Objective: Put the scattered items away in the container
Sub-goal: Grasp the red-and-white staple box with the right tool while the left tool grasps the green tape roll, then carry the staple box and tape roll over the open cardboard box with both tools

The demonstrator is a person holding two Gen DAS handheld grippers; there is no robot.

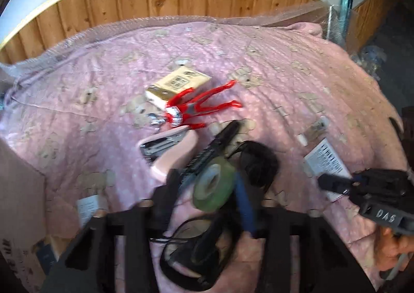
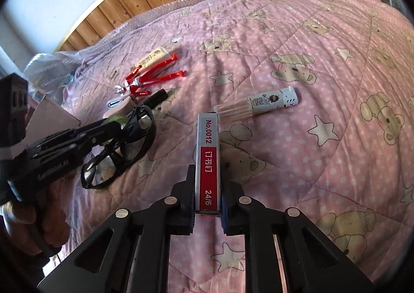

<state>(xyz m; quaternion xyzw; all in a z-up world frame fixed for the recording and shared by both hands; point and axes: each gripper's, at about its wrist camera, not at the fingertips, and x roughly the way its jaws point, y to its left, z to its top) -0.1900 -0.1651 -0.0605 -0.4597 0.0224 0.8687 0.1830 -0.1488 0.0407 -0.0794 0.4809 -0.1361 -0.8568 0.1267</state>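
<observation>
We judge the main risk is the staple box (image 2: 208, 161) slipping or pivoting: the right hand-held gripper (image 2: 207, 211) is clamped only on its near end, so the long free end sticks out ahead and could swing down or twist when lifted, and its tip sits just beside the lighter (image 2: 261, 104), which could get knocked. On the other side, the left hand-held gripper (image 1: 207, 189) is closed around the green tape roll (image 1: 212, 187), held on edge between the fingers; the roll is round and the view is motion-blurred, so we cannot tell how firm that hold is, and it could roll out. The glasses (image 2: 119, 148) lie right under that gripper among the black clutter and may snag or drag along. Pose: a hand (image 2: 38, 215) holds the left tool low over the bed, near its left side, pointing across toward the stapler (image 1: 168, 153) and the red toy figure (image 1: 196, 109); the right tool reaches level along the pink quilt (image 2: 323, 60) from the near edge. A cardboard box (image 1: 20, 202), probably the container, sits at the bed's left edge, well apart from the staple box.
</observation>
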